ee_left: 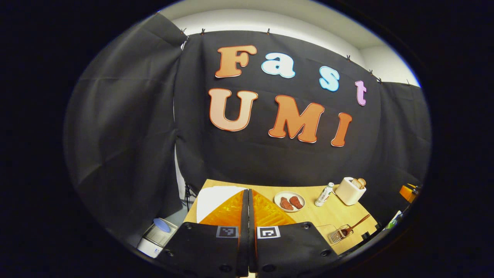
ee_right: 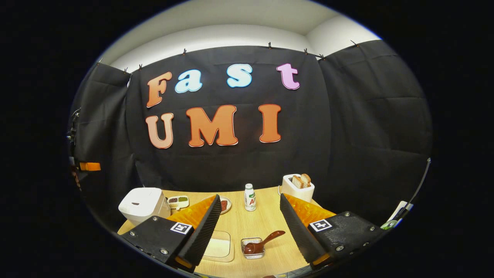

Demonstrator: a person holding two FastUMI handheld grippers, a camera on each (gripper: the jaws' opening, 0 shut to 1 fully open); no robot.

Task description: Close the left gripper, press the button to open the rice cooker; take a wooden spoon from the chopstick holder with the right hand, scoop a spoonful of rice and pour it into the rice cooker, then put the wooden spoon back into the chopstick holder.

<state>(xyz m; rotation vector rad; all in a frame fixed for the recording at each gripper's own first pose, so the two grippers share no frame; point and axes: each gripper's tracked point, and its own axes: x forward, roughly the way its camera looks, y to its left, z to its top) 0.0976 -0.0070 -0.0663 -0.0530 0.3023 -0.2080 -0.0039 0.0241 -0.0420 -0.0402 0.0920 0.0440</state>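
Observation:
My left gripper (ee_left: 247, 191) is shut with nothing held, its fingers pressed together just over the right edge of the white rice cooker (ee_left: 215, 199). In the right gripper view the rice cooker (ee_right: 142, 204) stands at the table's left with its lid down. My right gripper (ee_right: 249, 197) is open and empty above the table's front. Below and between its fingers, a wooden spoon (ee_right: 265, 241) leans in a small wire chopstick holder (ee_right: 253, 248). Left of the holder lies a shallow clear box of white rice (ee_right: 218, 247). The spoon (ee_left: 354, 226) and holder (ee_left: 339, 234) also appear right of the left gripper.
On the wooden table (ee_right: 266, 220) stand a plate of red pieces (ee_left: 289, 201), a small bottle (ee_right: 250, 197), a white toaster with bread (ee_right: 297, 186) and a little divided dish (ee_right: 178, 201). A white device (ee_left: 157, 236) sits on the floor left of the table.

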